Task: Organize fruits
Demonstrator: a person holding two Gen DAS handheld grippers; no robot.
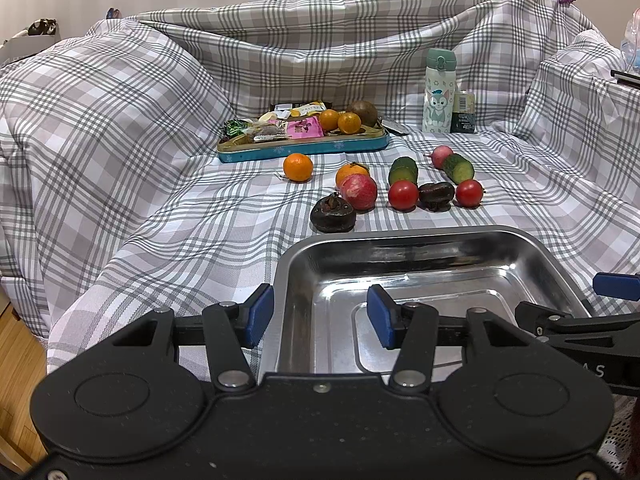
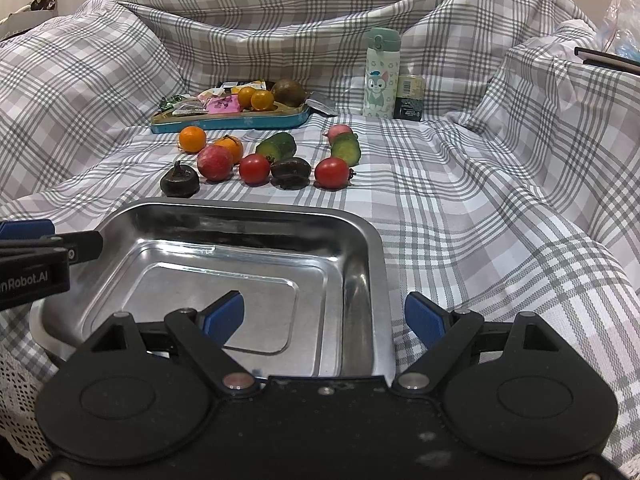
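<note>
Plaid sheet (image 1: 140,208) draped over whole surface. Cat-print bottle (image 1: 438,92) upright at back, small dark jar (image 1: 463,112) just beside it. Snack packets (image 1: 280,126) at left end of teal tin (image 1: 304,149). Wood floor (image 1: 20,360) at lower left.

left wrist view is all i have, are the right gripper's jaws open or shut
observer: open. the right gripper has its jaws wide apart and nothing between them.
operator: where does it sit relative to the steel tray
observer: it straddles the right wall of the steel tray. one blue pad is on the tray-floor side, and the other is outside the wall, over the plaid cloth.
</note>
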